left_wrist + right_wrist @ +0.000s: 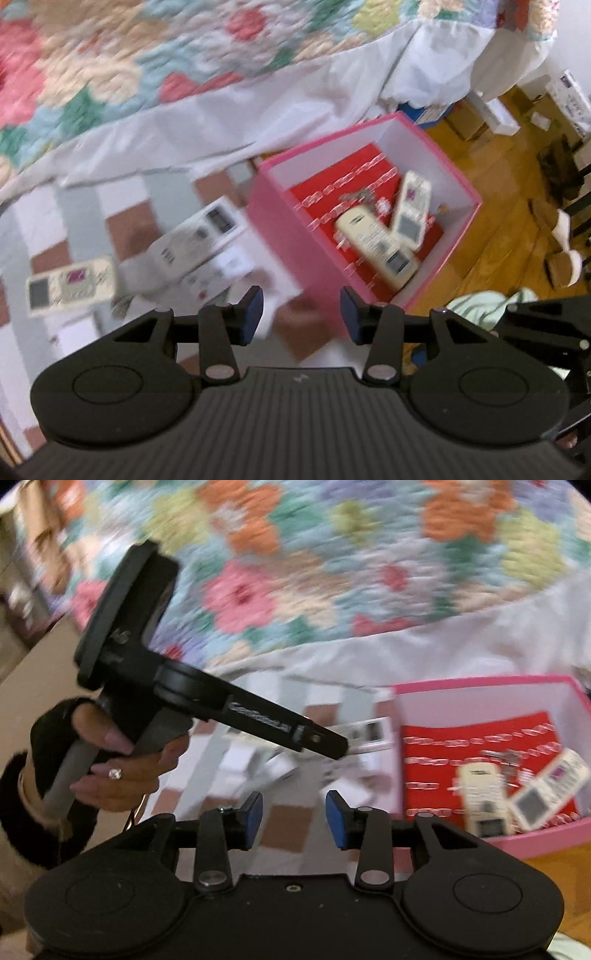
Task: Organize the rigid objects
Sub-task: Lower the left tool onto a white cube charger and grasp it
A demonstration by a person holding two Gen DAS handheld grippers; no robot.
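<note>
A pink box point(280, 229) with a red lining stands on the floor by the bed. Inside it lie a cream remote point(373, 240) and a white remote with a purple patch point(412, 206), leaning on each other. On the checkered mat to the box's left lie another purple-patch remote point(70, 291) and a white remote point(199, 236) on small white boxes. My left gripper point(301, 314) is open and empty above the mat, near the box's corner. My right gripper point(293, 819) is also open and empty; the box point(480, 683) lies to its right. A hand point(122, 771) holds the left gripper point(338, 749).
A bed with a floral quilt point(110, 55) and white sheet point(295, 103) borders the mat at the back. On the wooden floor point(498, 192) to the right lie cardboard boxes point(469, 122), slippers point(561, 258) and a pale green cloth point(480, 302).
</note>
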